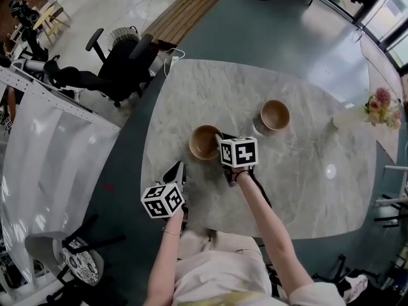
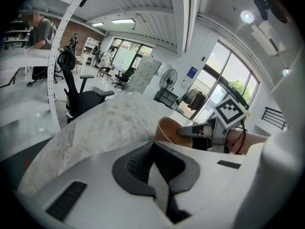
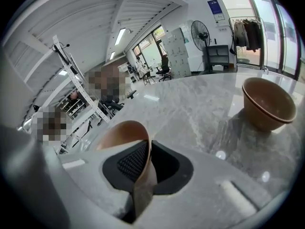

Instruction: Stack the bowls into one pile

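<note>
We're holding right arm stretched forward, right gripper [image 1: 221, 142] pointing down, jaws clamping near bowl [image 1: 203, 143] rim. We're hovering left gripper [image 1: 176, 171] at bench [image 1: 299, 190] edge, jaws closed, empty.

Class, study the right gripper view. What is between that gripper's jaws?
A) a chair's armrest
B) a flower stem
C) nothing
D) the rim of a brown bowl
D: the right gripper is clamped on the wall of the near bowl, while the second bowl stands apart on the table.
</note>
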`<action>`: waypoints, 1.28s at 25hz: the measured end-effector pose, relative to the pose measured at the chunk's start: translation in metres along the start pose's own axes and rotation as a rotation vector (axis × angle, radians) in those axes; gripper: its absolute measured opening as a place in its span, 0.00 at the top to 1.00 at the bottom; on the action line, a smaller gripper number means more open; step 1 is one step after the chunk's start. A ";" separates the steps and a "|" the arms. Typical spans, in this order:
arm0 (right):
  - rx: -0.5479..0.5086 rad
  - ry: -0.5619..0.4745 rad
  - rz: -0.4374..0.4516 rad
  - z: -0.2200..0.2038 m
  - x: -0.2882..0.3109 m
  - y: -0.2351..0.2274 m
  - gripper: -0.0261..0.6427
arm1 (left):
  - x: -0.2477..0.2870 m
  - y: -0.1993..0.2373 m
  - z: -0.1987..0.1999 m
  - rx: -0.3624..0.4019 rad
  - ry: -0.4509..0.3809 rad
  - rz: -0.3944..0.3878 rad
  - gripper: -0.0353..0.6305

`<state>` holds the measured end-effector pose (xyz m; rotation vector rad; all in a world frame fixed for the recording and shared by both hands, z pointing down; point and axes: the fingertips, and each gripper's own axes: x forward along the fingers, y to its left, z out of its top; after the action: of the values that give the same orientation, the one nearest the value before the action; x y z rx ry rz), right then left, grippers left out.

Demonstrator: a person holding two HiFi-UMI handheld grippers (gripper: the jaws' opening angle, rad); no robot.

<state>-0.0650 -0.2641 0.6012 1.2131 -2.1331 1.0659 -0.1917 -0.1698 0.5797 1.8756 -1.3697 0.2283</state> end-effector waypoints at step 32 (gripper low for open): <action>0.221 -0.362 -0.117 0.072 -0.117 -0.119 0.92 | 0.053 -0.109 0.014 0.138 0.016 -0.187 0.95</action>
<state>0.0954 -0.2997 0.5233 1.7269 -2.2109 1.1222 -0.0801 -0.2062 0.5469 2.0972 -1.1846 0.2483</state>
